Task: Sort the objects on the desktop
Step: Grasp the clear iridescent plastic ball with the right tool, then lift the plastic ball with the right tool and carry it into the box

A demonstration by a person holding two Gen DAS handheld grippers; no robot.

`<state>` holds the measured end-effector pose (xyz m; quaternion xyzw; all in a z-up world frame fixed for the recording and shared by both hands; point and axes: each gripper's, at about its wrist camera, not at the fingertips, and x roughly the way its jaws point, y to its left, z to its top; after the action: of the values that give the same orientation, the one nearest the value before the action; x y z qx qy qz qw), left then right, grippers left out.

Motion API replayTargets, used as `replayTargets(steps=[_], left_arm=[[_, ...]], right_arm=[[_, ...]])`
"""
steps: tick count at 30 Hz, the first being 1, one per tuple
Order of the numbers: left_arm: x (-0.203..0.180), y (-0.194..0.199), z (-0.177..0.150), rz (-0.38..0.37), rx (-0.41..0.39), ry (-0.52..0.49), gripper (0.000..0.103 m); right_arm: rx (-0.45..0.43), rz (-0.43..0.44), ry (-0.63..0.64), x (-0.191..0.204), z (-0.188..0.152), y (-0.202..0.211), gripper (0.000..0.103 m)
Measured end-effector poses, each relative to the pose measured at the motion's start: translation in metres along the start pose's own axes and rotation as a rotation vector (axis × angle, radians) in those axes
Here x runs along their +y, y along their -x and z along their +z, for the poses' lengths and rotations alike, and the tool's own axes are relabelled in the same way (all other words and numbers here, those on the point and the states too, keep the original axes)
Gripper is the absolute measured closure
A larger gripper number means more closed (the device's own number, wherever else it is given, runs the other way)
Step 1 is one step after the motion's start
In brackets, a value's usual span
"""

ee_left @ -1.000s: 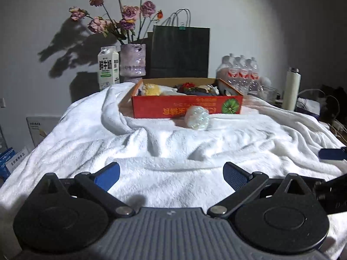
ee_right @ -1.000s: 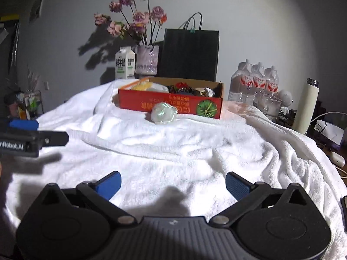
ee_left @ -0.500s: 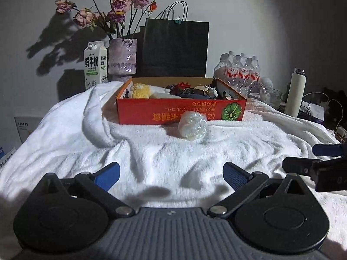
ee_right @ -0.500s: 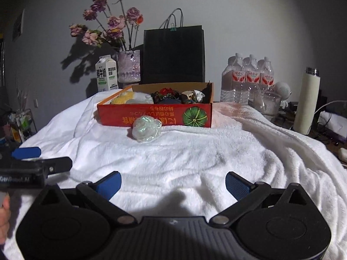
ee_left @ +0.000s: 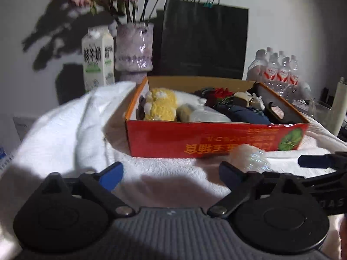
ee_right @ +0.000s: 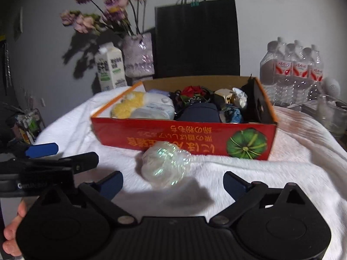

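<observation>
A red cardboard box (ee_left: 212, 139) (ee_right: 195, 138) full of mixed objects stands on a white towel (ee_left: 65, 130) (ee_right: 292, 173). A yellow plush toy (ee_left: 160, 106) (ee_right: 128, 105) lies at its left end. A crumpled iridescent plastic ball (ee_right: 166, 164) (ee_left: 249, 157) lies on the towel against the box front. My right gripper (ee_right: 173, 183) is open and empty, just short of the ball, which sits between the lines of its fingers. My left gripper (ee_left: 171, 174) is open and empty, to the ball's left. Each gripper shows at the edge of the other's view.
Behind the box stand a milk carton (ee_left: 97, 62), a vase of dried flowers (ee_left: 134, 47) and a black paper bag (ee_left: 203, 41). A pack of water bottles (ee_right: 292, 69), a glass jar (ee_right: 331, 117) and a white flask (ee_left: 339, 106) stand at the right.
Both grippers have moved forward toward the box; box and ball loom much larger. The ball now lies just ahead of my right gripper. Both stay open.
</observation>
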<state>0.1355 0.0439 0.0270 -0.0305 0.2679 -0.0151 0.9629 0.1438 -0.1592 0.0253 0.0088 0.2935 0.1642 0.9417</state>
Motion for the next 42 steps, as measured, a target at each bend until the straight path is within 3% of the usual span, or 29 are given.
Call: replayTargets(steps=[1, 2, 3, 5, 6, 7, 10, 18, 25, 33, 36, 42], left_arm=[[0.005, -0.014, 0.002, -0.021, 0.023, 0.022, 0.025], [0.008, -0.027, 0.004, -0.031, 0.061, 0.042, 0.044], [0.009, -0.039, 0.006, -0.037, 0.110, 0.059, 0.052], [0.007, -0.055, 0.006, -0.034, 0.169, 0.072, 0.085], [0.004, -0.055, 0.007, -0.016, 0.155, 0.055, 0.089], [0.001, -0.054, 0.007, -0.025, 0.158, 0.039, 0.097], [-0.003, -0.039, 0.006, -0.054, 0.131, 0.041, 0.099], [-0.022, 0.006, 0.011, -0.042, 0.078, 0.028, 0.101], [-0.040, 0.064, 0.001, -0.048, 0.055, 0.009, 0.100], [-0.060, 0.156, -0.035, -0.064, -0.049, -0.032, 0.100], [-0.062, 0.190, -0.056, -0.059, -0.079, -0.040, 0.100], [-0.059, 0.233, -0.104, -0.022, -0.059, -0.001, 0.100]], right_arm=[[0.018, -0.012, -0.006, 0.000, 0.004, -0.015, 0.010], [0.040, -0.018, -0.018, -0.002, 0.007, -0.029, 0.017], [0.062, -0.016, -0.045, -0.005, 0.010, -0.041, 0.021], [0.096, 0.013, -0.082, -0.008, 0.015, -0.062, 0.033], [0.084, 0.011, -0.071, -0.006, 0.016, -0.064, 0.046], [0.095, 0.029, -0.065, -0.004, 0.017, -0.065, 0.065], [0.068, 0.011, -0.056, 0.002, 0.017, -0.052, 0.068], [-0.027, -0.070, -0.027, -0.006, 0.015, 0.004, 0.068], [-0.108, -0.058, -0.007, 0.006, -0.001, 0.070, 0.068], [-0.213, -0.057, 0.055, 0.030, -0.046, 0.158, 0.067], [-0.209, -0.060, 0.076, 0.035, -0.070, 0.187, 0.067], [-0.235, -0.084, 0.078, 0.044, -0.117, 0.241, 0.067]])
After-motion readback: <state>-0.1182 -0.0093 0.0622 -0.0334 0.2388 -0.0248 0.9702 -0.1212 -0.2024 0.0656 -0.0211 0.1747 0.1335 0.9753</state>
